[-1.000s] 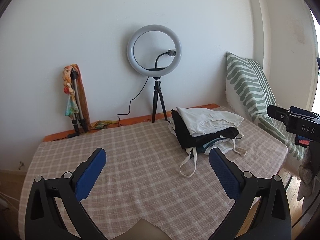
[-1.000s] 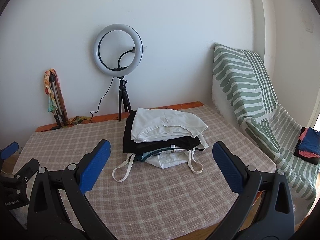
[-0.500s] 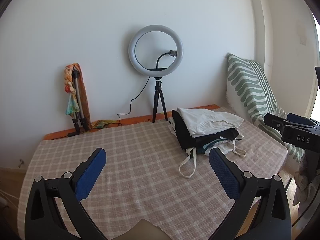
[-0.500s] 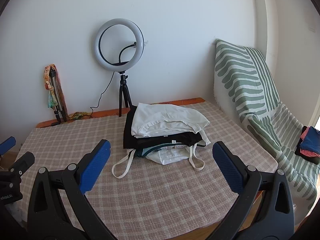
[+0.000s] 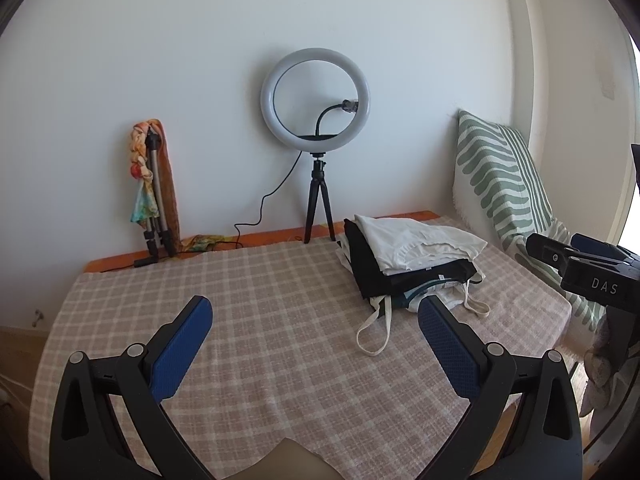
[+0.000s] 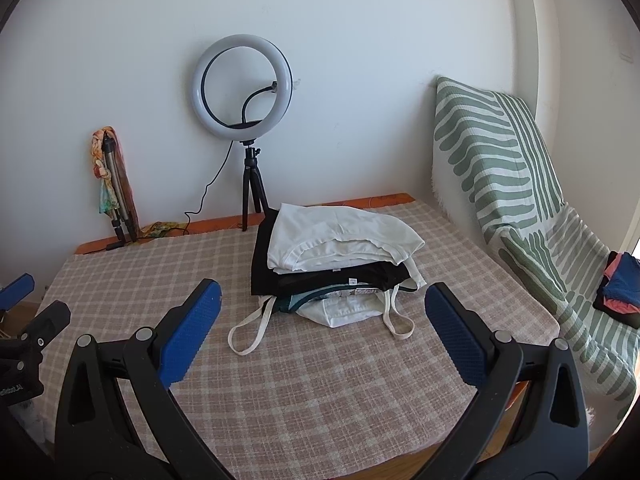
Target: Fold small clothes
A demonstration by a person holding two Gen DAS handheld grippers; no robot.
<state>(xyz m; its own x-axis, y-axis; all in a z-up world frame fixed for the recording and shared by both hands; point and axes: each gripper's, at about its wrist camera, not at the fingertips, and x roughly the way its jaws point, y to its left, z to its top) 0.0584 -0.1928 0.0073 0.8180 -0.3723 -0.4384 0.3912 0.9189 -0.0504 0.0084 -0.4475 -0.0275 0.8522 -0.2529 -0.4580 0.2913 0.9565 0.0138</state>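
Fingers of the left gripper [image 5: 314,318] and of the right gripper [image 6: 322,306] are spread wide with nothing between them; each black plastic arm carries a blue pad [image 5: 182,346] of knurled, diamond-patterned texture. Both grippers hang above the near part of the table [image 6: 320,400], which is covered by a soft checked cloth in beige and white. The stack of folded clothes [image 6: 336,256] lies on the far right part of the table, well apart from the fingers. From top to bottom it shows a white knit garment [image 6: 340,236], a black garment [image 6: 320,278], a dark green layer, and a white piece with cream strap loops [image 6: 248,328] trailing onto the cloth. Behind stands a ring light [image 6: 242,88] on a small black tripod. A striped green-and-white throw [image 6: 508,184] drapes a seat at right.
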